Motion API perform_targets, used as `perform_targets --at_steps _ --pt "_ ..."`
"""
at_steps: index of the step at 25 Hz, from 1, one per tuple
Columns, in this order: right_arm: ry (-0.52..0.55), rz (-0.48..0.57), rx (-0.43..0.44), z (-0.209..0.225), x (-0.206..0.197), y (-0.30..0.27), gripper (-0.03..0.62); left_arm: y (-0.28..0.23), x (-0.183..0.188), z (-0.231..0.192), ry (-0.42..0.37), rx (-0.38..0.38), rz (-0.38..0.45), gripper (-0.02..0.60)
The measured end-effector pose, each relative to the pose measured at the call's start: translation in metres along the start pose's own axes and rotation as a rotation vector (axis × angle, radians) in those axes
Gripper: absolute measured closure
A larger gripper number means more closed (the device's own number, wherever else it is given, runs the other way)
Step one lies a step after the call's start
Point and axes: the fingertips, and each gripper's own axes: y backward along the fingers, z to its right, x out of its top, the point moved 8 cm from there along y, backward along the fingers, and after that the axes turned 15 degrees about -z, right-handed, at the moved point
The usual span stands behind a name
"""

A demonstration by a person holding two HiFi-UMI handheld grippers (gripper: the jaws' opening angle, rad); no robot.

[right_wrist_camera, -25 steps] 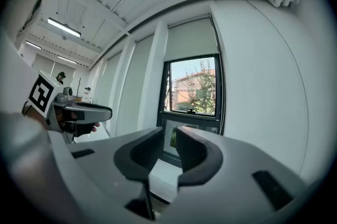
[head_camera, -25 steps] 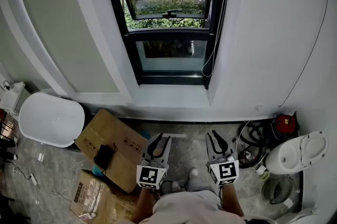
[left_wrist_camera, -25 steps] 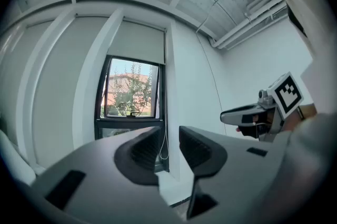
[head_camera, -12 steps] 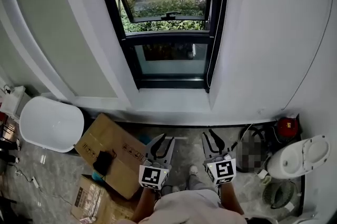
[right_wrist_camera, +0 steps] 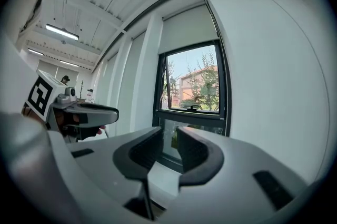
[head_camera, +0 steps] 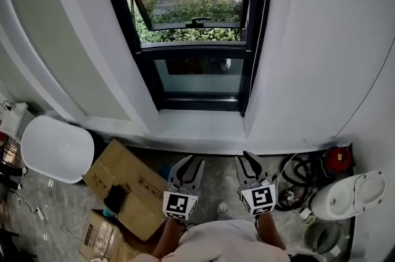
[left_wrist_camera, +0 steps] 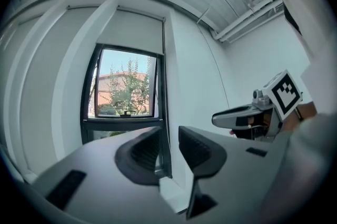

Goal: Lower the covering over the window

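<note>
Blind point(left_wrist_camera: 138, 30): pale shade, high on the far wall, covering only the top of the window.
Window point(head_camera: 196, 39): black frame, upper sash tilted outward, trees beyond, lower pane uncovered.
Left gripper point(left_wrist_camera: 169, 145): near, aimed level at the window, jaws narrowly apart, gripping nothing.
Right gripper point(right_wrist_camera: 168, 147): just right of the left, jaws just been opening, small gap, empty.
Floor, left: cardboard box point(head_camera: 126, 184), white tub point(head_camera: 55, 150).

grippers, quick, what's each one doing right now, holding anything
Left gripper: open, nothing between its jaws.
Right gripper: open, jaws have just been opening, nothing between them.
</note>
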Motion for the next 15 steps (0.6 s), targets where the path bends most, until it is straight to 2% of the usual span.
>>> perform_targets --at_steps 15 --pt "-0.005 -0.003 0.058 0.068 0.009 -0.047 0.520 -0.072 0.021 0.004 -0.003 0.052 -0.026 0.471"
